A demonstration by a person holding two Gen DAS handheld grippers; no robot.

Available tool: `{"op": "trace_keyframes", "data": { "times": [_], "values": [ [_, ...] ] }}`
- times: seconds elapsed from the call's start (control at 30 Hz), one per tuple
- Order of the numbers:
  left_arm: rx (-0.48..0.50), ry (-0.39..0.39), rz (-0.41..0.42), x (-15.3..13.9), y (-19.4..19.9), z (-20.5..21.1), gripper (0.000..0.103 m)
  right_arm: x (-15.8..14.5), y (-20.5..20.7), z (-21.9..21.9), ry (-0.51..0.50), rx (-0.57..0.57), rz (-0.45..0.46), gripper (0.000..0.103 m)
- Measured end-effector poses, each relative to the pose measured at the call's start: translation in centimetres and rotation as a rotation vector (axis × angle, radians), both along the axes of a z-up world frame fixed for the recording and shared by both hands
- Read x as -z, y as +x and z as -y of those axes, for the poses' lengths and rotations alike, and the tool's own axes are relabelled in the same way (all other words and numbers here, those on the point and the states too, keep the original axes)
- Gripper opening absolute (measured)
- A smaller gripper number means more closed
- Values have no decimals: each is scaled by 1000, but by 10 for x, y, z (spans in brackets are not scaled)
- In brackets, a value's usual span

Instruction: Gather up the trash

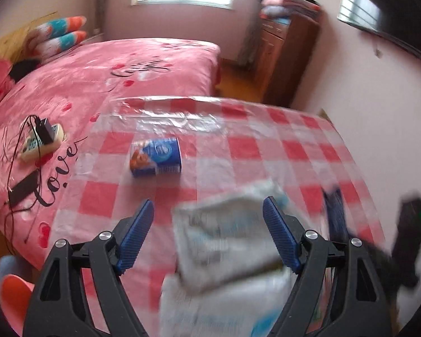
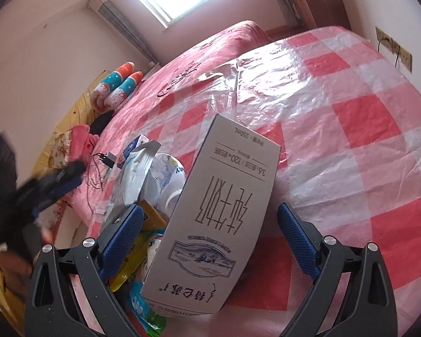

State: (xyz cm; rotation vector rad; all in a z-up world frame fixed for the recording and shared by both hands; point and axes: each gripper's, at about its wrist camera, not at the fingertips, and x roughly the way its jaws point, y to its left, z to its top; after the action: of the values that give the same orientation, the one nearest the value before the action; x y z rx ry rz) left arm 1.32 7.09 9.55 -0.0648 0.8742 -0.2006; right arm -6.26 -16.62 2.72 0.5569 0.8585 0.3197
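Note:
In the left wrist view my left gripper [image 1: 209,219] is open above a red-and-white checked plastic sheet [image 1: 266,146]. A blurred white packet [image 1: 224,238] lies below, between its fingers without touching the pads. Farther off, a blue printed cup [image 1: 155,157] lies on its side on the sheet. In the right wrist view my right gripper [image 2: 209,233] is open around a white milk carton [image 2: 219,213] with dark print; the pads stand apart from it. The carton rests on a heap of wrappers: a white bag [image 2: 134,174], a white bottle [image 2: 168,179] and yellow packets [image 2: 134,252]. The left gripper [image 2: 42,185] shows blurred at the left.
The checked sheet lies over a pink bed [image 1: 98,78]. On the bed are a charger with its cable on a small box [image 1: 42,137] and a black device [image 1: 22,188]. Pillows [image 1: 59,36] lie at the headboard. A wooden cabinet [image 1: 283,47] stands by the wall.

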Motion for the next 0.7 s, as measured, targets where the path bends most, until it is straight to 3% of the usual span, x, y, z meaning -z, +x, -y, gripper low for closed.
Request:
{"op": "trace_keyframes", "data": {
  "times": [0.13,0.3,0.5,0.53,0.57,0.6,0.7],
  "values": [
    [2,-29,-90,6,-40,-15,80,-1,0,-2,-12,-13,6,95],
    [-105,-209,-202,25,-83,-37,80,-3,1,-9,-33,-41,16,95],
    [-166,-347,-237,31,-84,-44,80,-2,0,-8,-20,-46,16,95],
    [-160,-340,-221,27,-81,-41,80,-2,0,-8,-20,-46,16,95],
    [-136,-276,-185,20,-78,-32,80,-3,1,-8,-22,-45,17,95],
    [-70,-161,-126,10,-72,-18,80,-3,1,-9,-23,-46,16,95],
    [136,81,-40,-6,-52,13,80,-2,5,-10,-16,-68,13,95]
  ]
}}
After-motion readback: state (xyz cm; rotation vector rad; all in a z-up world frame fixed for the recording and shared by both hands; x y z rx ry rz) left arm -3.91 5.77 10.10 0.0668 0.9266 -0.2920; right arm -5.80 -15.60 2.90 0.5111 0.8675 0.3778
